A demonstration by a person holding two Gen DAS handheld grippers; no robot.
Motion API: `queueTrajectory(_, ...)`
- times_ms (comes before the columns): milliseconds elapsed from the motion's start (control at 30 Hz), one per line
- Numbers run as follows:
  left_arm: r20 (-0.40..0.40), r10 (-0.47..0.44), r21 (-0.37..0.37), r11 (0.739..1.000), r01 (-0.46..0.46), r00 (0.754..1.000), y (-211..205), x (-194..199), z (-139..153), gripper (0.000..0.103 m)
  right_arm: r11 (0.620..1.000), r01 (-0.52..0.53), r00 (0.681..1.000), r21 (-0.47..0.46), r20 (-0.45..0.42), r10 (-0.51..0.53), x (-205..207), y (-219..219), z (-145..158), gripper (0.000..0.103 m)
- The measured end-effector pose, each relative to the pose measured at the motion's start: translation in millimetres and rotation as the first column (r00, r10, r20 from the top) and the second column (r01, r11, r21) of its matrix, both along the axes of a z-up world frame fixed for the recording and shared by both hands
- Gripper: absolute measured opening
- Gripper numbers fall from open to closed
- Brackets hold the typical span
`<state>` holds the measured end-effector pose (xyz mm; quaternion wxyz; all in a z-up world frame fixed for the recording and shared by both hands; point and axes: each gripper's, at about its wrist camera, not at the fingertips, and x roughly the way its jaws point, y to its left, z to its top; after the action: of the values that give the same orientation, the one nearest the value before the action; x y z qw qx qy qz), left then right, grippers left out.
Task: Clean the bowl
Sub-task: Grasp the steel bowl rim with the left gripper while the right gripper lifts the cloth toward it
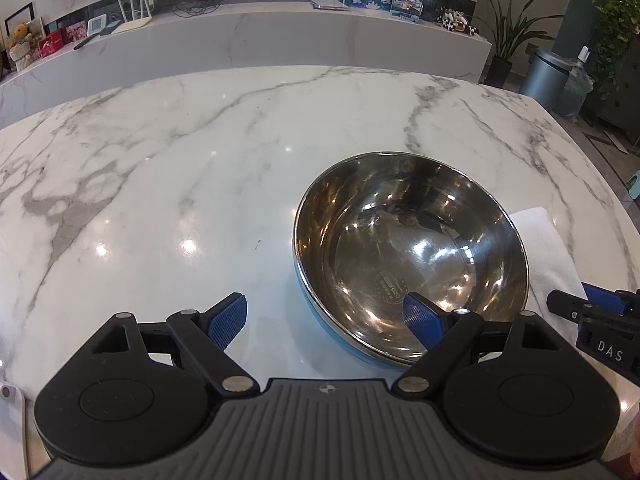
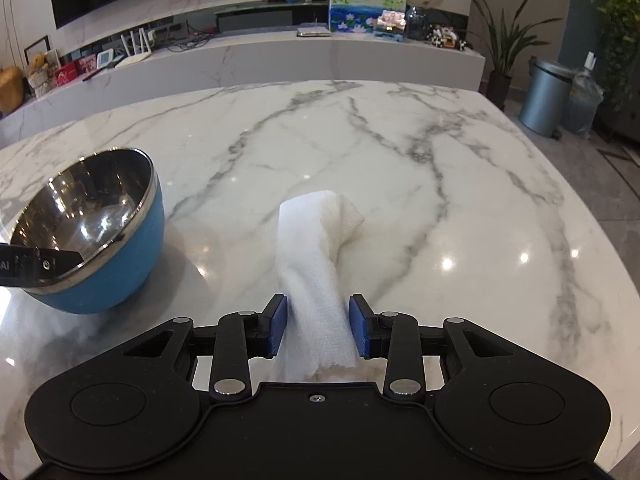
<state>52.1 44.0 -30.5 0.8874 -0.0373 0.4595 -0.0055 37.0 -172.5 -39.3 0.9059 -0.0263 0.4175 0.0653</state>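
one marble table [image 2: 400, 168] fills both views. on it sits the steel bowl with a blue shell [image 2: 104, 232], tilted, left of the white cloth [image 2: 320, 264]. left gripper [image 1: 326, 320] has its fingers spread wide, one blue pad over the bowl's near rim, one outside. right gripper [image 2: 318, 328] fingers narrow, pads flanking the cloth's near end; a firm pinch i cannot tell.

Bowl [image 2: 132, 240]: blue outside, mirror-bright steel inside.
Cloth [image 2: 320, 280]: plain white, fine woven texture.
Table [image 2: 440, 168]: white marble, grey veins, glossy light spots.
Left gripper [image 1: 324, 322]: black frame, blue ribbed pads, grey grooved body.
Right gripper [image 2: 318, 330]: black frame, blue pads.
Bin [image 2: 546, 96]: grey-blue metal.
Painting [image 2: 366, 6]: green above, blue below, white flowers.
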Motion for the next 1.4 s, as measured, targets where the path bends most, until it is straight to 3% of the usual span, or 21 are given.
queueTrajectory(167, -0.011, 0.015, -0.01, 1.0, -0.015, 1.0, 1.5, 0.4, -2.0, 0.085, 1.0, -0.001, 1.0, -0.005, -0.006, 0.001, 0.9, 0.8, -2.8, 0.031)
queueTrajectory(333, -0.032, 0.044, -0.067, 0.997, -0.046, 0.999, 8.7, 0.3, -5.5, 0.084, 1.0, -0.008, 1.0, -0.016, -0.004, 0.008, 0.2, 1.5, -4.9, 0.03)
queueTrajectory(367, -0.036, 0.053, -0.077, 0.995, -0.056, 0.998, 10.6, 0.4, -6.1, 0.074, 1.0, -0.007, 1.0, -0.017, -0.003, 0.007, 0.2, 1.4, -5.2, 0.031)
queueTrajectory(400, -0.039, 0.059, -0.084, 0.995, -0.062, 0.997, 12.4, 0.6, -6.3, 0.07, 1.0, -0.007, 1.0, -0.018, -0.003, 0.007, 0.2, 1.5, -5.4, 0.031)
queueTrajectory(500, -0.045, 0.067, -0.081, 0.994, -0.07, 0.997, 13.7, 0.9, -6.9, 0.066, 1.0, -0.008, 1.0, -0.021, -0.002, 0.008, 0.5, 2.2, -5.8, 0.031)
queueTrajectory(667, -0.035, 0.056, -0.065, 0.996, -0.058, 0.998, 9.5, 1.4, -5.3, 0.049, 1.0, -0.007, 1.0, -0.025, -0.003, 0.007, 1.1, 3.8, -5.7, 0.031)
queueTrajectory(933, -0.013, 0.023, -0.031, 0.999, -0.023, 1.0, -1.5, 1.6, -0.8, 0.026, 1.0, -0.007, 1.0, -0.011, 0.003, 0.007, 0.2, 4.6, -1.2, 0.019)
queueTrajectory(1400, 0.016, 0.017, 0.038, 0.999, -0.018, 1.0, -11.2, -1.1, 1.4, 0.02, 0.988, -0.112, 0.98, 0.108, 0.174, 0.092, -26.2, 23.4, 50.8, 0.018)
